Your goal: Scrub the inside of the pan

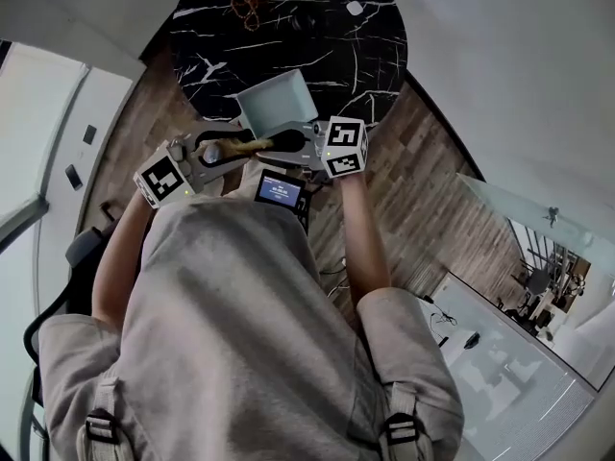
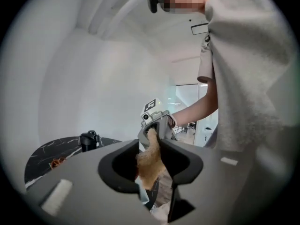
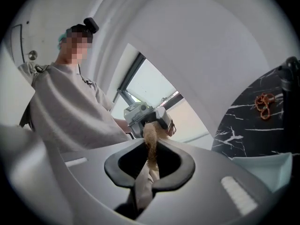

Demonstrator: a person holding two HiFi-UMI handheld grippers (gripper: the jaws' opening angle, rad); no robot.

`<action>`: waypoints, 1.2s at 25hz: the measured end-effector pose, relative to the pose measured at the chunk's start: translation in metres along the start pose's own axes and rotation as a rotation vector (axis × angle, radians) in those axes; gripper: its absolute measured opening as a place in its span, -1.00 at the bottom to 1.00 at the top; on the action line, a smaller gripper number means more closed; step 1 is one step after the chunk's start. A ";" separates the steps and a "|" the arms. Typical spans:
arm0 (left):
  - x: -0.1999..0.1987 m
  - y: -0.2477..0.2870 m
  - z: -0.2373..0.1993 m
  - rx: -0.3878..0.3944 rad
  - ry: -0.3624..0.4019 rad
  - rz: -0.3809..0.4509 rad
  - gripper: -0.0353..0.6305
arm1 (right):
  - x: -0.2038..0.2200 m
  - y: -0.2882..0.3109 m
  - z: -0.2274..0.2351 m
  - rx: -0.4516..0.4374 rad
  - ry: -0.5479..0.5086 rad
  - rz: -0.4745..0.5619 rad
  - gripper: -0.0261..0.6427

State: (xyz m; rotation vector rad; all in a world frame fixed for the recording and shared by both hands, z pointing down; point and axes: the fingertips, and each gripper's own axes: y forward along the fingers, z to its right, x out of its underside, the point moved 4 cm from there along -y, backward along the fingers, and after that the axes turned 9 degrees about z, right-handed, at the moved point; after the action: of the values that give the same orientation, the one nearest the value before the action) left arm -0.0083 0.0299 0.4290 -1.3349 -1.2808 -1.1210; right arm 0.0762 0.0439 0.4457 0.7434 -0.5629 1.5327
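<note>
A tan fibrous scrubber stretches between my two grippers, held in the air in front of the person's chest. My left gripper grips its wider end. My right gripper is shut on the narrow end, where a pale strip runs down into its jaws. The two grippers face each other closely. The pale blue square pan stands on the black marble table just beyond them; its corner shows at the lower right of the right gripper view. Neither gripper touches the pan.
A rusty brown tangle and a small white object lie at the far side of the round table. A black object stands on the table. A small device with a lit screen hangs at the person's chest. Wooden floor surrounds the table.
</note>
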 end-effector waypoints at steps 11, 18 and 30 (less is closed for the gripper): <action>-0.053 -0.011 -0.017 -0.088 -0.251 0.344 -0.76 | -0.036 -0.010 -0.035 0.080 -0.091 0.410 -0.36; -0.009 -0.012 -0.034 -0.259 -0.315 0.236 -0.59 | -0.031 -0.017 0.002 0.325 -0.064 0.487 -0.80; 0.182 -0.091 -0.051 -0.532 -0.119 -0.550 -0.42 | 0.064 -0.115 0.198 1.061 0.060 -0.549 -0.77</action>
State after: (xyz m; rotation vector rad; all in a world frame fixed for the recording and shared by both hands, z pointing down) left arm -0.0934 0.0056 0.6195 -1.4805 -1.5562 -1.8872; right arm 0.2144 -0.0462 0.6162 1.4866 0.5534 1.2450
